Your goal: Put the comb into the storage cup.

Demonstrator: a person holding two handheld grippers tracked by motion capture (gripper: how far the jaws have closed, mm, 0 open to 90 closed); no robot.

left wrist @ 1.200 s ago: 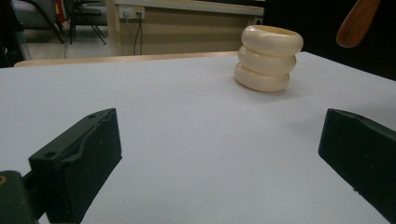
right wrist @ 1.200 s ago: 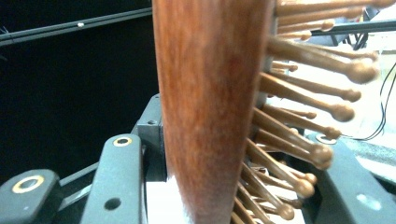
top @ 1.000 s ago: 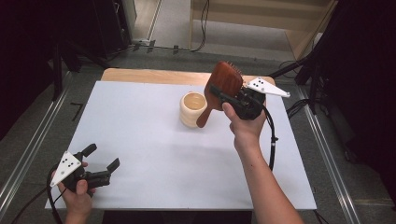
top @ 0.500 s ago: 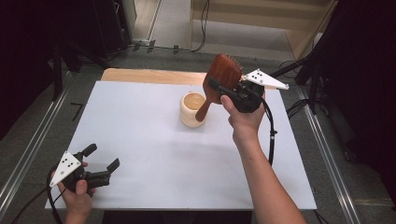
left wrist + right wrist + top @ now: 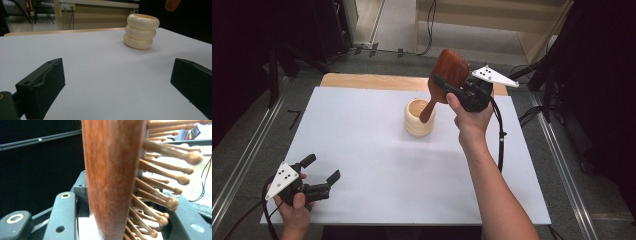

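Two claws: right claw [image 5: 447,86] clamps hairbrush [image 5: 446,75], seemingly above cup [image 5: 419,119]; left claw [image 5: 319,172] gapes empty.

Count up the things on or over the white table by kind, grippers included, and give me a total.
Wooden hairbrush: 1, held in the right gripper
Cream ribbed cup: 1
Grippers: 2, counting the left gripper, open near the table's front edge
Total: 4
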